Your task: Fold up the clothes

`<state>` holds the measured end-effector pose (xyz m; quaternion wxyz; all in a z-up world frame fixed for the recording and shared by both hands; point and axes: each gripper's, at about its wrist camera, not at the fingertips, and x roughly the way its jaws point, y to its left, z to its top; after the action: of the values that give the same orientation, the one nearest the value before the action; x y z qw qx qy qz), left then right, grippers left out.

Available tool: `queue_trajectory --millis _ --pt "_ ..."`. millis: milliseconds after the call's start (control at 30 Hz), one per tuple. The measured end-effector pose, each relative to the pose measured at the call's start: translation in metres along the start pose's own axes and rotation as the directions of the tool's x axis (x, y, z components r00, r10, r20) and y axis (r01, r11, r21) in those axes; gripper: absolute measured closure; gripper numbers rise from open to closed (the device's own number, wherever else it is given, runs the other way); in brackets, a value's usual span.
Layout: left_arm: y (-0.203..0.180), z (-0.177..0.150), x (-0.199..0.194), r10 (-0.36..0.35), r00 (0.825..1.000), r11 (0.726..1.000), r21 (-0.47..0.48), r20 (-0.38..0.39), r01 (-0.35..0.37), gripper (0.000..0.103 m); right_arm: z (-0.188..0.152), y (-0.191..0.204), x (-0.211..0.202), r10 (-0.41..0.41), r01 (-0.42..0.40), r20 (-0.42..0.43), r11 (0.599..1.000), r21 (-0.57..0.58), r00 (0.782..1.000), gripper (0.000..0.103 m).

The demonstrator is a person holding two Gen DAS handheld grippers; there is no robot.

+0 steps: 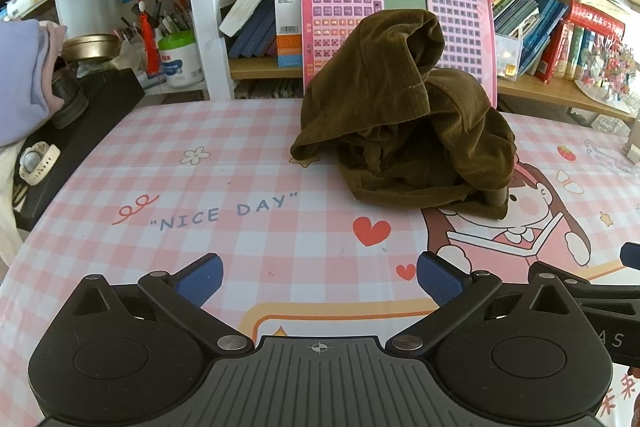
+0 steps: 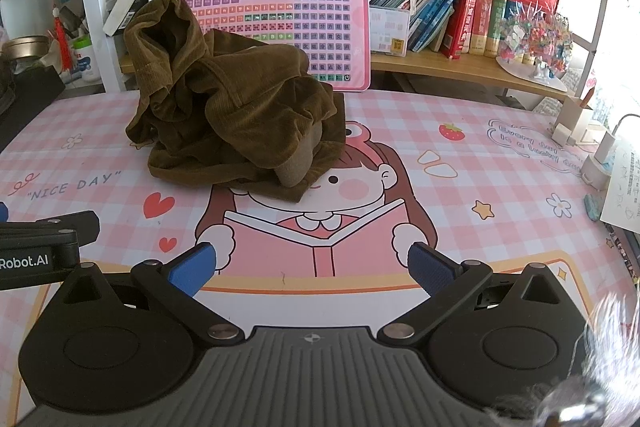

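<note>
Garment (image 1: 404, 115) — olive-brown corduroy, crumpled in a heap on checked mat (image 1: 240, 163), left tongs (image 1: 320, 281) and right tongs (image 2: 312, 267) wide, empty

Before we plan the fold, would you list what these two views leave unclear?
- Brown corduroy garment: type and layout hidden by its own crumpled heap, both views.
- Pink learning tablet: lower left covered by the garment.
- Right view's bottom right corner: blurred by something pale against the lens.
</note>
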<state>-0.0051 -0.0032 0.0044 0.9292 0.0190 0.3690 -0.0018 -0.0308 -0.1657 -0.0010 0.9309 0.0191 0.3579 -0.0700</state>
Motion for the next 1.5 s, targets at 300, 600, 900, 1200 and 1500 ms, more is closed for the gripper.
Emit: queue_trajectory --millis 300,600,900,1200,1500 --pt "0.000 0.000 0.000 0.000 1.000 1.000 0.001 -0.001 0.000 0.000 0.000 0.000 0.000 0.001 -0.001 -0.002 1.000 -0.001 1.000 0.000" --pt "0.001 -0.001 0.000 0.003 1.000 1.000 0.002 -0.005 -0.003 0.000 0.000 0.000 0.000 0.005 -0.005 -0.002 1.000 -0.002 1.000 0.000" --pt "0.001 -0.002 0.001 0.002 1.000 1.000 -0.002 -0.008 -0.002 0.000 0.000 -0.001 0.002 0.011 -0.011 -0.012 1.000 -0.002 1.000 0.000" --pt "-0.004 -0.001 0.002 -0.008 1.000 1.000 0.006 -0.010 0.008 0.000 -0.002 -0.009 0.008 0.040 -0.038 -0.038 0.998 0.040 0.998 0.000" --pt "-0.019 0.013 0.004 -0.066 0.998 0.997 0.049 0.008 0.065 0.000 -0.010 -0.041 0.011 0.089 -0.076 -0.062 0.980 0.183 0.994 0.000"
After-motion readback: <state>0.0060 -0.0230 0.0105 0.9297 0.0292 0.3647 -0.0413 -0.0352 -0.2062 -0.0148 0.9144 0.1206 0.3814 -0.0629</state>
